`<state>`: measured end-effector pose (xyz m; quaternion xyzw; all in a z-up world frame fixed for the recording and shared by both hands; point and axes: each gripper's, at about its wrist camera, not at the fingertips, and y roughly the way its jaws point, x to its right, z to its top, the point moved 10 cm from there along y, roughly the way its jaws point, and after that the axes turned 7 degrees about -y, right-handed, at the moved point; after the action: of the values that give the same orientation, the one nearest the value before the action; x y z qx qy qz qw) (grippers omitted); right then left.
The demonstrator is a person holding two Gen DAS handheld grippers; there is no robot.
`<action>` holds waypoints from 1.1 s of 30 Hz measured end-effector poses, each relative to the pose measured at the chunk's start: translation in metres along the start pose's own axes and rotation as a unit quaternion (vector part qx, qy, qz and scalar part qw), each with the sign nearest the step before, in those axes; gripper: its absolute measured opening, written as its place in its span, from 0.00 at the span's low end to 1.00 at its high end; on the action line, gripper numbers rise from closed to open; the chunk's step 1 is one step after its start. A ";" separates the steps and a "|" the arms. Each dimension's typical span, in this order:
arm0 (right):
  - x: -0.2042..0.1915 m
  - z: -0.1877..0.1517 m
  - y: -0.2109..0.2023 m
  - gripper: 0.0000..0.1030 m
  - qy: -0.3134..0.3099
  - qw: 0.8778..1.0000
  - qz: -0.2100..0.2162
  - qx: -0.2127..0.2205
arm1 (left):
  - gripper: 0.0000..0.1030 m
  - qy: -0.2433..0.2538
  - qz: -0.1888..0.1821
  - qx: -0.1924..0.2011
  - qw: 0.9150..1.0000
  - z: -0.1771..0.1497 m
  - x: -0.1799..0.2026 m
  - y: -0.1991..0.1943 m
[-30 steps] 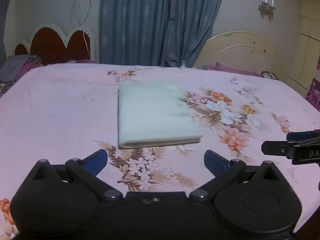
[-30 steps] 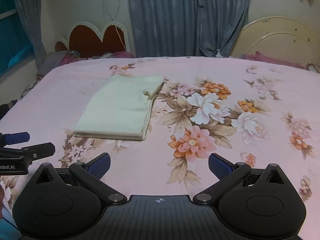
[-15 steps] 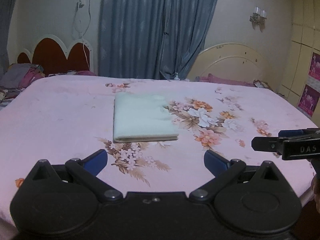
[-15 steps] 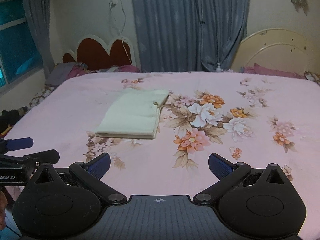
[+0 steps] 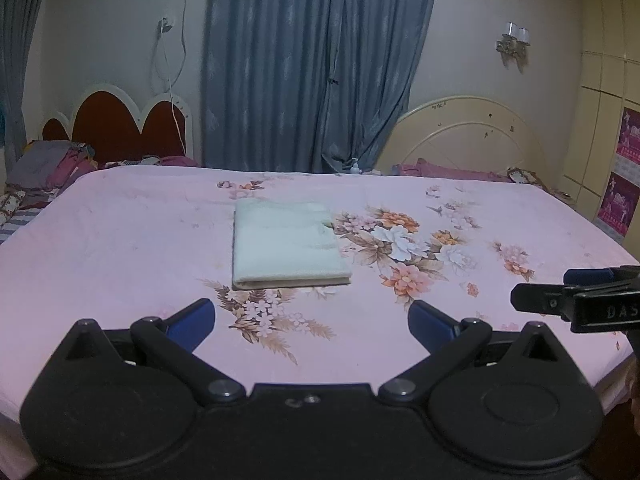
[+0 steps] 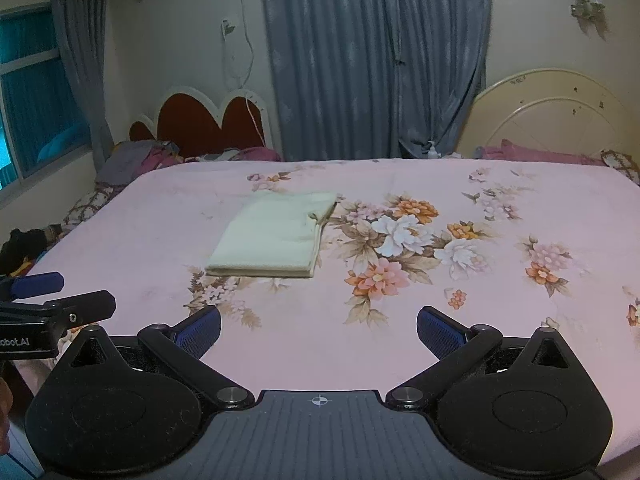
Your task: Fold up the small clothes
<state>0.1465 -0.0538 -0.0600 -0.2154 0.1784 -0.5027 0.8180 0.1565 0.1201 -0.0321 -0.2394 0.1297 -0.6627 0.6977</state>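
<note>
A pale cream cloth lies folded into a neat rectangle on the pink floral bed sheet, its doubled edge facing me. In the right wrist view the same folded cloth sits left of centre. My left gripper is open, held over the near part of the bed well short of the cloth, with nothing between its blue pads. My right gripper is open too, equally far back. Each gripper shows at the edge of the other's view: the right gripper and the left gripper.
Two headboards, a red one and a cream one, stand against the far wall beside blue curtains. Clothes are piled at the far left. The bed's near right edge drops off beside a wardrobe.
Both grippers have drawn back and up from the folded cloth, which now looks smaller and farther away. More of the room and bed shows. The cloth has not moved.
</note>
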 end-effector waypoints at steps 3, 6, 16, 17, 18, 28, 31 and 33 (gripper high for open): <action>0.000 0.001 -0.001 1.00 -0.002 1.000 0.000 0.001 | 0.99 0.000 -0.001 0.003 1.000 0.001 0.000 -0.001; 0.000 0.003 -0.001 1.00 -0.004 1.000 0.000 0.004 | 0.99 0.002 -0.002 0.006 1.000 0.002 0.000 -0.001; 0.002 0.007 0.000 1.00 -0.008 1.000 0.003 0.007 | 0.99 0.005 0.000 0.008 1.000 0.004 0.000 -0.001; 0.003 0.008 0.000 1.00 -0.008 1.000 0.003 0.007 | 0.99 0.005 0.000 0.008 1.000 0.004 0.000 -0.001; 0.003 0.008 0.001 1.00 -0.009 1.000 0.002 0.007 | 0.99 0.006 0.000 0.008 1.000 0.004 0.000 -0.001; 0.006 0.010 0.001 1.00 -0.008 1.000 0.001 0.008 | 0.99 0.008 0.000 0.015 1.000 0.007 -0.001 -0.001; 0.010 0.009 0.002 1.00 -0.007 1.000 0.001 0.009 | 0.99 0.011 0.001 0.014 1.000 0.008 -0.002 -0.001; 0.011 0.009 0.002 1.00 -0.007 1.000 0.002 0.008 | 0.99 0.012 -0.001 0.013 1.000 0.008 -0.002 0.000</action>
<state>0.1577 -0.0617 -0.0543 -0.2114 0.1691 -0.5014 0.8217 0.1602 0.1232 -0.0250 -0.2224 0.1289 -0.6675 0.6988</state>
